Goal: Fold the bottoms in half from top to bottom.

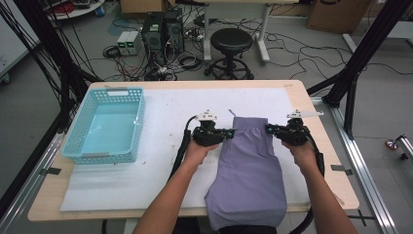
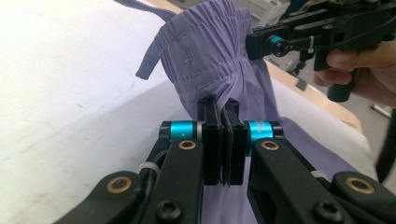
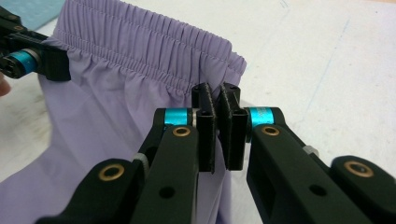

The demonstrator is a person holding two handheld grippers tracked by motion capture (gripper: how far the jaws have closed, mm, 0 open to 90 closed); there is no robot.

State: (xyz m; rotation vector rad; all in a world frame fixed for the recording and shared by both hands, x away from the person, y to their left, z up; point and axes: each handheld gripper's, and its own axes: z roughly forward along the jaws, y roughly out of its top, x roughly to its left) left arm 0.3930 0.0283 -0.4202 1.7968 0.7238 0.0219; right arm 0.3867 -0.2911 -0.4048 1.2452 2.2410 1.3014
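High view: purple shorts [image 1: 249, 168] lie on the white mat [image 1: 160, 122] on the counter [image 1: 46, 195], hem end hanging over the near edge. Left tongs [image 1: 230, 132] and right tongs [image 1: 269, 129] pinch the waistband at its two sides. Blue basket [image 1: 106, 125] sits well apart to the left.

Left gripper view: left tongs [image 2: 223, 112] clenched on bunched waistband cloth; drawstring [image 2: 148, 60] dangles off to the side.

Right gripper view: right tongs [image 3: 216, 100] clenched on the waistband edge just under the elastic; shorts [image 3: 107, 116] look slightly raised.

Step, as I read it: both corners gripped, start of a lift or fold. Next move likely needs both hands moving together, grips kept tight, waistband taut.
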